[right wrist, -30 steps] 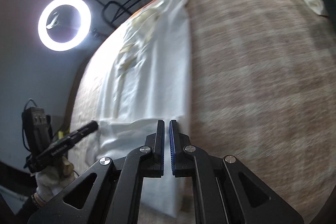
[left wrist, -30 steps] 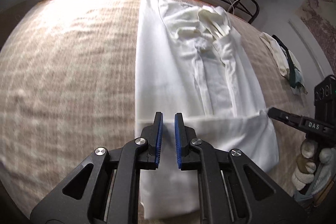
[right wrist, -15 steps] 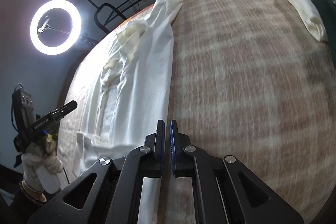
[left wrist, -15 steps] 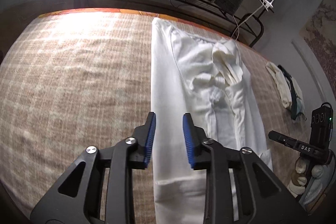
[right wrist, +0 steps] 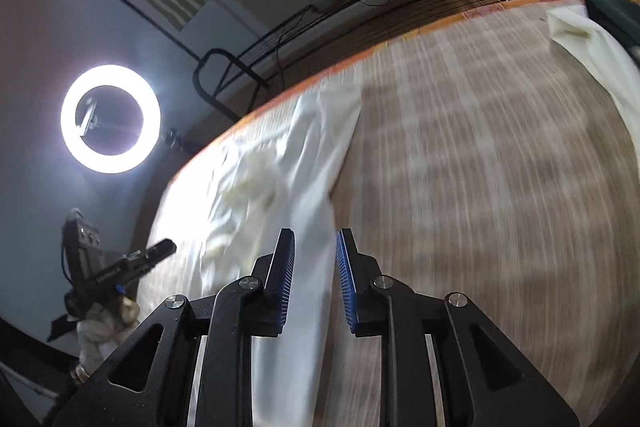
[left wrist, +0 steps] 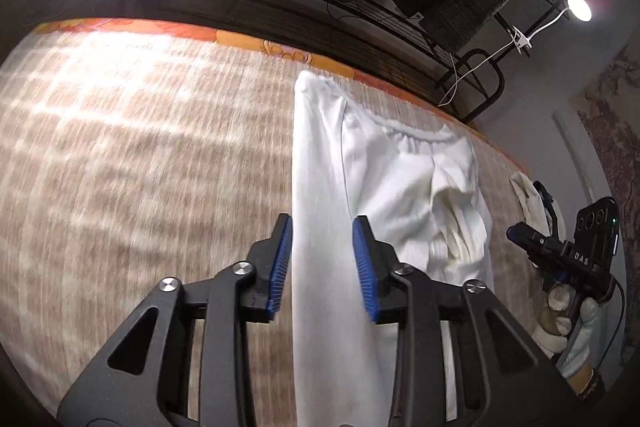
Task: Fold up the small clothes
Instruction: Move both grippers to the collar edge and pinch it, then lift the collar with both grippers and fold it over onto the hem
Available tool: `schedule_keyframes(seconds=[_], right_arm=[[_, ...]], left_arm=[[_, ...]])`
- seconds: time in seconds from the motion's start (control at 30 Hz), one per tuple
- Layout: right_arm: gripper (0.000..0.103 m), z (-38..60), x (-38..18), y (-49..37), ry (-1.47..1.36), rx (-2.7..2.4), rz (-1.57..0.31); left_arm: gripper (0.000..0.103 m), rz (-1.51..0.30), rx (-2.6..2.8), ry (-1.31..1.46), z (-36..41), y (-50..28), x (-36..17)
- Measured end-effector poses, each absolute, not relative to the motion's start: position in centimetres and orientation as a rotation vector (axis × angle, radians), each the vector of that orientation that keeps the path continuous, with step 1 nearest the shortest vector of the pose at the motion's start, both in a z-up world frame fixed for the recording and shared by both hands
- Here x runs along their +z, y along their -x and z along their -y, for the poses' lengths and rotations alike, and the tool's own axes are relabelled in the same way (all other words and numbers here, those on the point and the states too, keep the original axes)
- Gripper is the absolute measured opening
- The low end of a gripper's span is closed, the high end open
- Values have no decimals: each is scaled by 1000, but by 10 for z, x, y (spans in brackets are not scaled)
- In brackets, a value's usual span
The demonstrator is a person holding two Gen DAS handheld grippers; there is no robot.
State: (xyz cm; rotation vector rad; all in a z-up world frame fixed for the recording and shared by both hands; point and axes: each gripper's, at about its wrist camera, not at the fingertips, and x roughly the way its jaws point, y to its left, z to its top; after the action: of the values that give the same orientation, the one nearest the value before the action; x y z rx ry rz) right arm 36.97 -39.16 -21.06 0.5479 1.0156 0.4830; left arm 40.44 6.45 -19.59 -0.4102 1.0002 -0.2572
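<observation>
**White garment lies lengthwise on the bed, both grippers spread above it**

The white garment (left wrist: 320, 187) lies flat on a brown checked bed cover (left wrist: 140, 167), its long axis running from near to far. Its far end reaches almost to the orange border (left wrist: 256, 41) at the bed's far edge. Its left edge is a straight, clean line; the right half is rumpled, with a bunched fold (left wrist: 452, 211) partway along.

The left gripper (left wrist: 322, 263) is over the garment's left strip, its blue-padded fingers (left wrist: 280, 259) spread apart with nothing between them. The right gripper (right wrist: 315, 281) is at the garment's right edge (right wrist: 340, 167), its fingers (right wrist: 286, 283) also spread and holding nothing.

Left of the garment, the cover is open and bare all the way across. To the right there is another broad open stretch, ending at a second pale cloth (right wrist: 592, 51) with a dark item beside it near the bed's far-right edge. A ring light (right wrist: 110, 119) glows beyond the bed.
</observation>
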Motion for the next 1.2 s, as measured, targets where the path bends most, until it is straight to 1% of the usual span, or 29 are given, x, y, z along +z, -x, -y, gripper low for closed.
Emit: schedule_keyframes(seconds=[0.07, 0.37, 0.63, 0.73, 0.77, 0.8, 0.83, 0.93, 1.0, 1.1, 1.2], right_arm=[[20, 391, -217, -393, -572, 490, -1018], [20, 377, -233, -465, -491, 458, -1027], [21, 340, -229, -491, -336, 507, -988], [22, 337, -229, -492, -323, 517, -976], [19, 339, -230, -492, -332, 520, -975], [8, 342, -232, -493, -349, 529, -981], [6, 343, -234, -494, -361, 528, -991], [4, 343, -229, -492, -341, 520, -965], [3, 342, -219, -489, -316, 520, -928], [3, 343, -207, -487, -315, 525, -893], [3, 340, -192, -481, -304, 544, -865]], left_arm=[[42, -992, -264, 414, -64, -422, -196], [42, -995, -270, 408, -58, -488, -216], [42, -970, -282, 391, -50, -510, -220], [41, -961, -299, 387, -44, -514, -221], [29, -959, -308, 377, -40, -515, -221], [4, -962, -311, 359, -36, -517, -222], [1, -966, -307, 343, -32, -517, -223], [1, -934, -310, 336, -30, -515, -216], [0, -891, -310, 354, -34, -511, -208], [0, -877, -313, 396, -42, -510, -201], [0, -845, -330, 376, -42, -498, -188]])
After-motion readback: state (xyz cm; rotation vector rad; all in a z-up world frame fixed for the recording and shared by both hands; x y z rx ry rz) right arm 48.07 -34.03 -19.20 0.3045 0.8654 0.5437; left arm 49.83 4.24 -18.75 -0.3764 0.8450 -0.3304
